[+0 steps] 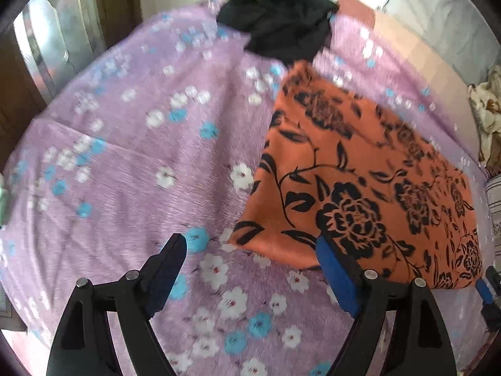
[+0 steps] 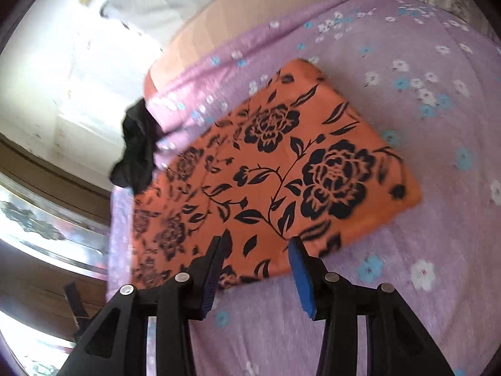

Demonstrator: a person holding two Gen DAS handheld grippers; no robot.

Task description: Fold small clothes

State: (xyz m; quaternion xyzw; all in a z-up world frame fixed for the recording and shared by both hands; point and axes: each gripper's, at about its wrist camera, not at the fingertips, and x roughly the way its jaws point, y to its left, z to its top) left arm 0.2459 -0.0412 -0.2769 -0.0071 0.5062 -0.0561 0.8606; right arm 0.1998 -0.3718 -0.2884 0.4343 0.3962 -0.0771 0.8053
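Where the lilac floral bedsheet (image 1: 125, 163) covers the bed, an orange cloth (image 1: 360, 181) with black roses lies folded flat on it, a crumpled black garment (image 1: 281, 28) touching the cloth's far corner. Left tongs (image 1: 250, 250) stand wide apart at the cloth's near corner, clamping nothing. Right tongs (image 2: 260, 247) stand partly apart above the cloth's near edge, empty.

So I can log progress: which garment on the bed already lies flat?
The orange cloth with black flowers; the black garment sits crumpled at the bed's edge.
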